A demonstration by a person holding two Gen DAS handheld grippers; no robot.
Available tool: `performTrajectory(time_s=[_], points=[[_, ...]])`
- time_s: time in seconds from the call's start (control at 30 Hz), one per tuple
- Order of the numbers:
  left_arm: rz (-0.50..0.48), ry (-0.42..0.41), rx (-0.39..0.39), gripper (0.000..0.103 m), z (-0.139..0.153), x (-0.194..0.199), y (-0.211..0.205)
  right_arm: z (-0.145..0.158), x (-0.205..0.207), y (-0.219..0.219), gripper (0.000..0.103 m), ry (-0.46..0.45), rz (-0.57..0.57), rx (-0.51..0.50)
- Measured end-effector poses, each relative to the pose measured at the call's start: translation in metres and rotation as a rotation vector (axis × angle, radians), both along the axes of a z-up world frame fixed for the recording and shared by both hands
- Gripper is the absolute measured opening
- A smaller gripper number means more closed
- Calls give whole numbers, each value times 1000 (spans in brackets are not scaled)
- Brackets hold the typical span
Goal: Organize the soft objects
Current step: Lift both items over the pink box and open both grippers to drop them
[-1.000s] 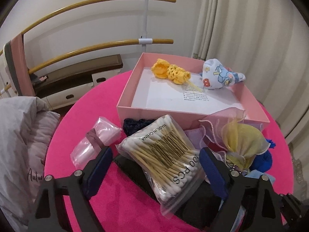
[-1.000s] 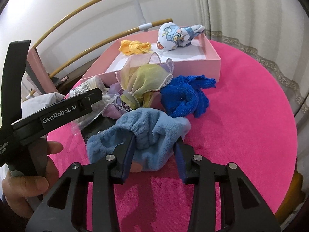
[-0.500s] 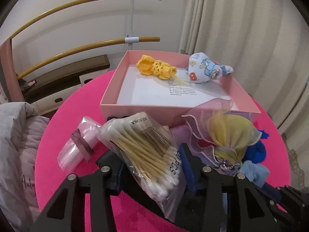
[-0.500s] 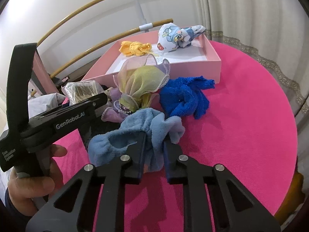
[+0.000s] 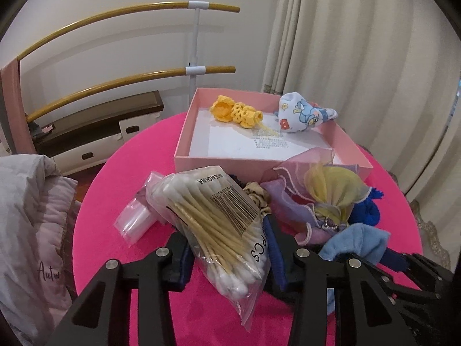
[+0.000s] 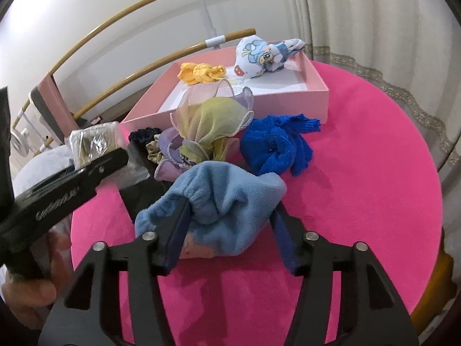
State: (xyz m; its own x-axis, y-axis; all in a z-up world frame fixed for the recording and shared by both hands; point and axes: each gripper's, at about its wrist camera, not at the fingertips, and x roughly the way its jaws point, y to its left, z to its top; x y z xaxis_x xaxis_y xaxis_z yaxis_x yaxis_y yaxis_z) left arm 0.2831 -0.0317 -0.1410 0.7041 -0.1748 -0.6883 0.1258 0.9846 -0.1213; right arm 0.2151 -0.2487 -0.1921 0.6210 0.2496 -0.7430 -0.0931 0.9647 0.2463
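Observation:
My left gripper [image 5: 230,245] is shut on a clear bag of cotton swabs [image 5: 213,219] and holds it over the pink table. My right gripper [image 6: 227,225] is open, its fingers on either side of a light blue fleece cloth [image 6: 224,199]; that cloth also shows in the left wrist view [image 5: 354,242]. Behind it lie a yellow and lilac organza pouch [image 6: 213,124] and a royal blue knit piece [image 6: 276,144]. The pink box [image 5: 351,147] holds a yellow crochet piece [image 5: 236,112] and a cartoon-print cloth [image 5: 302,112].
A small clear zip bag [image 5: 135,216] lies left of the swabs. A beige scrunchie [image 5: 256,199] and a dark item sit by the box front. A grey quilted fabric [image 5: 28,230] hangs at left. Wooden rails [image 5: 129,14] and curtains [image 5: 360,57] stand behind the round table.
My left gripper has closed on the swab bag and lifted it. My right gripper closed on the light blue cloth, then opened wide around it again.

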Motion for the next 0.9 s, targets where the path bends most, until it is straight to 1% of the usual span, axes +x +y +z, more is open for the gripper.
performTrajectory(time_s=[0.03, 0.07, 0.1, 0.2, 0.43, 0.57, 0.7, 0.9], points=[[0, 5, 1, 41, 0, -1, 0, -2, 2, 1, 35, 4, 3, 5], [0, 7, 2, 41, 0, -3, 1, -4, 3, 1, 24, 8, 5, 4], [1, 7, 3, 41, 1, -5, 1, -4, 2, 3, 18, 6, 9, -2], [-2, 2, 12, 41, 4, -8, 2, 1, -6, 3, 11, -15, 9, -7], [-15, -12, 12, 40, 14, -19, 3, 24, -22, -6, 10, -62, -19, -21], [-18, -29, 7, 40, 24, -25, 4, 46, -30, -9, 10, -107, -31, -34], [-22, -50, 8, 40, 39, -33, 4, 64, -33, -9, 11, -146, -28, -44], [-26, -97, 23, 40, 69, -33, 1, 93, -19, -11, 11, -201, -18, -69]])
